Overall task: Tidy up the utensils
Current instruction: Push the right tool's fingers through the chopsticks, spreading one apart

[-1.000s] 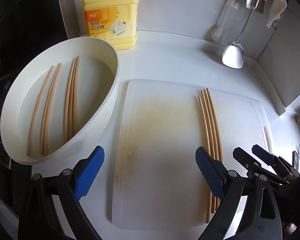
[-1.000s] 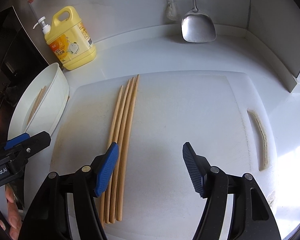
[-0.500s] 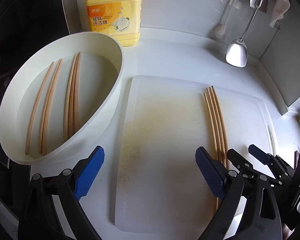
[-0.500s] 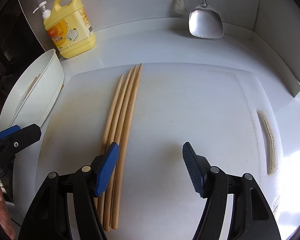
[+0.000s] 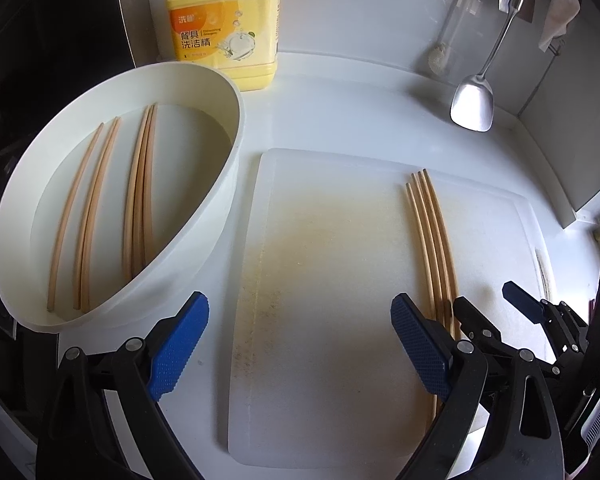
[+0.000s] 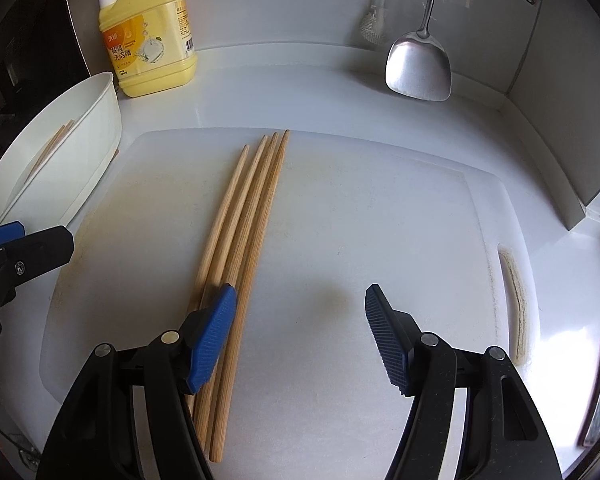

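Closest to my right camera, the right tool [image 6: 300,336] stands with its jaws spread and nothing between the blue pads; its left finger [image 6: 214,340] hangs just over the near ends of the four chopsticks [image 6: 242,240], and I cannot tell whether it touches them. From my left camera, the left tool [image 5: 300,346] is likewise spread wide and empty over the near half of the cutting board [image 5: 332,280]. Those four chopsticks are pale wooden sticks with a visible grain, lying side by side and touching along much of their length on the board's left half in the right view, thick ends near me and tapered tips pointing away, fanning slightly at the far end. The board is white plastic, stained yellowish brown across its middle, with a handle slot [image 6: 514,304] along its right edge. Left of the board sits a white oval tub [image 5: 220,216] on the counter [image 5: 340,112]; inside it lie more chopsticks [image 5: 140,196] of the same wood, some close together and others spaced a little apart. Farther back, a yellow dish soap bottle [image 6: 152,36] stands behind the tub, and a steel spatula [image 6: 418,64] hangs at the back wall.
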The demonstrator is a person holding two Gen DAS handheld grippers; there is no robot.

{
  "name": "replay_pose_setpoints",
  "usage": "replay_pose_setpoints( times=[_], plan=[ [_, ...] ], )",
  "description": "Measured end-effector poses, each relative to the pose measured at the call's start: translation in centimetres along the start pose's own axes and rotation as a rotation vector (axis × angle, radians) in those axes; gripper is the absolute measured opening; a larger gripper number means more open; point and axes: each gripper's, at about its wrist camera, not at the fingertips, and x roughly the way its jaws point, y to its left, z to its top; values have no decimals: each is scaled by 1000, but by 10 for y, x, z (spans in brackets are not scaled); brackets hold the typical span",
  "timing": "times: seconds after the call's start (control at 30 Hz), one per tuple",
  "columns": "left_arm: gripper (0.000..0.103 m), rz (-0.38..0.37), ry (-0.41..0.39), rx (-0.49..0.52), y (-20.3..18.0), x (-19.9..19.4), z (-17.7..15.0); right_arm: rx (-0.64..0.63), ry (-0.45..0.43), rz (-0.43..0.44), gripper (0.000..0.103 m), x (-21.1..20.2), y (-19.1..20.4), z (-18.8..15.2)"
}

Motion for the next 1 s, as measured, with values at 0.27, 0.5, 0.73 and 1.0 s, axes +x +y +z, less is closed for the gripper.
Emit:
replay_pose_setpoints(
  times=[0.27,0.5,0.73,1.0],
  plan=[
    [91,-37,-1,31,-21,7,0,64,-16,-17,63,-6,-38,-7],
    [91,-50,14,87,-46,23,-4,151,-43,34,63,-14,-63,-13],
    [91,-36,40,111,-59,39,-9,159,-52,50,63,-18,-67,-18],
    [92,-11,54,113,-56,50,-13,166,-51,70,63,-17,-68,-20]
  ],
)
